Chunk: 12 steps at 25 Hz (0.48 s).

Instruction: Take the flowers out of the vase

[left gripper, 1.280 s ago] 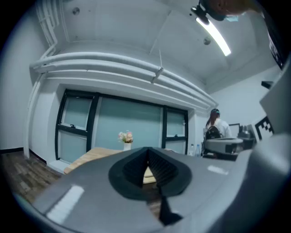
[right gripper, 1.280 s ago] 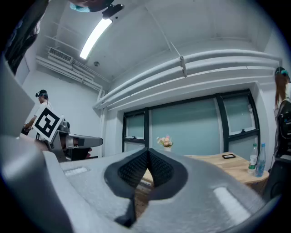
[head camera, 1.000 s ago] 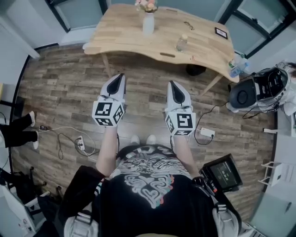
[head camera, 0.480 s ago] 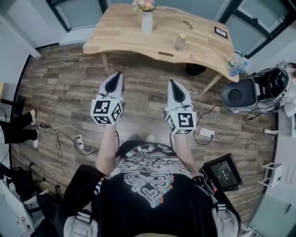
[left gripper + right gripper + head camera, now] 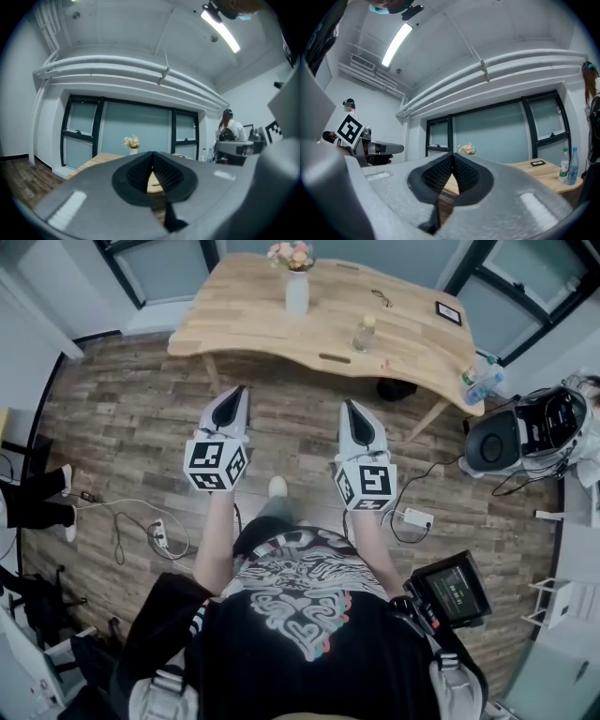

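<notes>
Well, with left gripper (image 5: 240, 393) and right gripper (image 5: 350, 407) clenched empty, we should near the pale wooden table (image 5: 253, 320) and open before the pink flowers (image 5: 291, 255) in the white vase (image 5: 297, 294).

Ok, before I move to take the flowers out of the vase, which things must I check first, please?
1. Flowers standing in the white vase on the wooden table: ok.
2. Left gripper and right gripper empty: ok.
3. Jaws open for a grasp: not ok, both are shut.
4. Grippers near the vase: not ok, both are over the floor, short of the table.
5. Plastic bottle apart from the vase: ok.
6. Water in the vase: cannot tell.
</notes>
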### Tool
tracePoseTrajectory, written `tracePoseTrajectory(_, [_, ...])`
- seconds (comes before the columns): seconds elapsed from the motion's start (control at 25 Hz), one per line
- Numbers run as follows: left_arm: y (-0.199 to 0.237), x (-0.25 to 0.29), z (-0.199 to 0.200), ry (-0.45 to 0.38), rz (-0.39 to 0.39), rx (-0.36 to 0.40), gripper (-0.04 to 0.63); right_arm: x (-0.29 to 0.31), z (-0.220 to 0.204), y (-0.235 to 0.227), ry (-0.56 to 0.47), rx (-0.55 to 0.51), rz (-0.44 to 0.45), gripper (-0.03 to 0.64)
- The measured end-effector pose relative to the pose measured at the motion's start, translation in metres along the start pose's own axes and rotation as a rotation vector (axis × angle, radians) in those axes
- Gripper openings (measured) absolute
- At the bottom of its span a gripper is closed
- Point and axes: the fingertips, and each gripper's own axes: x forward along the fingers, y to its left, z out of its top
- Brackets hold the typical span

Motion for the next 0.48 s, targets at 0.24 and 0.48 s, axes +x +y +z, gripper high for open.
tracePoseTrajectory(0.24, [0.014,0.039,-0.015,0.019,0.003,-0.007,-0.011,0.036,-0.014,-0.014,0.001,0.004,0.025,-0.002])
tracePoseTrajectory(0.48, [0.042,0.102,-0.017,0.01,0.003,-0.001,-0.011,0.102,-0.027,-0.041,0.012,-0.007,0.024,-0.002])
